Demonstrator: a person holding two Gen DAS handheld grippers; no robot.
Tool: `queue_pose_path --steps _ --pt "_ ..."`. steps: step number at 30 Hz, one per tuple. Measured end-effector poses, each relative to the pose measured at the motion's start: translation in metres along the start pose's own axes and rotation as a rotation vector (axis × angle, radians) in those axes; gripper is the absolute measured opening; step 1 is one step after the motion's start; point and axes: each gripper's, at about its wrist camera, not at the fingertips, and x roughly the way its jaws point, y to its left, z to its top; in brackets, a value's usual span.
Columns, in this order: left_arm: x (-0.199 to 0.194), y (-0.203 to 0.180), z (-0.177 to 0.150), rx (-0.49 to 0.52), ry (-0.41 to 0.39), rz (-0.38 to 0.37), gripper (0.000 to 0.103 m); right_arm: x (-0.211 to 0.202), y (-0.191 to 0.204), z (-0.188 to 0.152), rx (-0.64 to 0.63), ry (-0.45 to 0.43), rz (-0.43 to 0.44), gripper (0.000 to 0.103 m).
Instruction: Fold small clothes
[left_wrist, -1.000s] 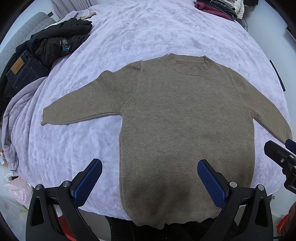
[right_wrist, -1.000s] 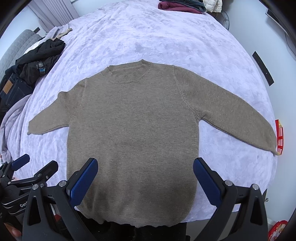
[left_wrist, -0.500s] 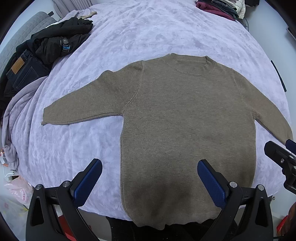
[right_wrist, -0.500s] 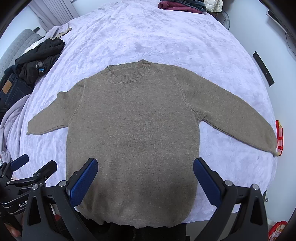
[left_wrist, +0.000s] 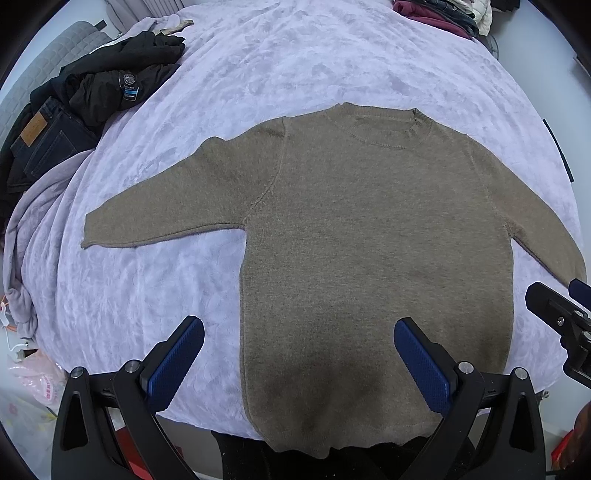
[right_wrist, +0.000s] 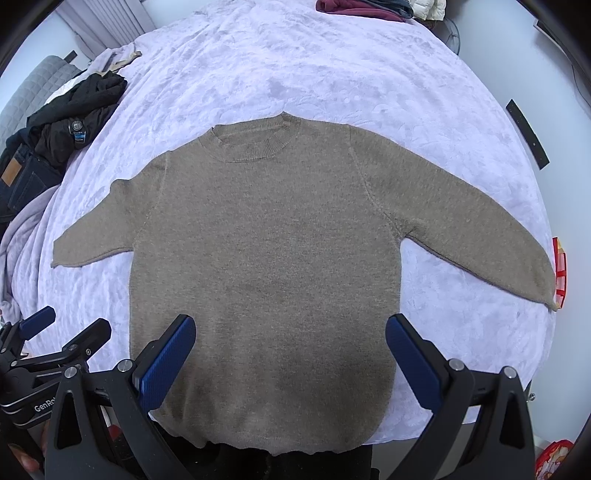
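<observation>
Left wrist view: I see the sweater (left_wrist: 369, 251) flat on the lavender bed (left_wrist: 258, 74), dark clothes (left_wrist: 92, 96) heaped far-left, maybe jeans. Both my grippers (left_wrist: 299, 354) (right_wrist: 290, 350) hover, jaws spread.

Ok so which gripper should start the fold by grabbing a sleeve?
Probably the left gripper. It is open and sits toward the sweater's left sleeve. The right gripper, also open, hangs centred over the body, its sleeve farther out.
</observation>
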Motion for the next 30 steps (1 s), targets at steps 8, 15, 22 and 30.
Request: queue_pose_path --steps 8,15,22,30 --pt "0.0015 -0.0008 0.0014 -0.002 0.011 -0.01 0.103 0.0023 -0.0002 0.0012 0.001 0.006 -0.001 0.102" --pt "0.0028 -0.0006 0.002 -0.005 0.026 -0.023 0.103 0.0036 -0.0006 0.0019 -0.004 0.007 -0.001 0.102" --pt "0.0027 -0.0007 0.0024 -0.004 0.028 -0.021 0.103 0.0053 0.001 0.0022 -0.007 0.008 -0.003 0.102" --pt "0.0079 -0.0006 0.0033 -0.006 0.039 -0.03 0.103 0.0087 0.0028 0.003 -0.014 0.017 -0.01 0.102"
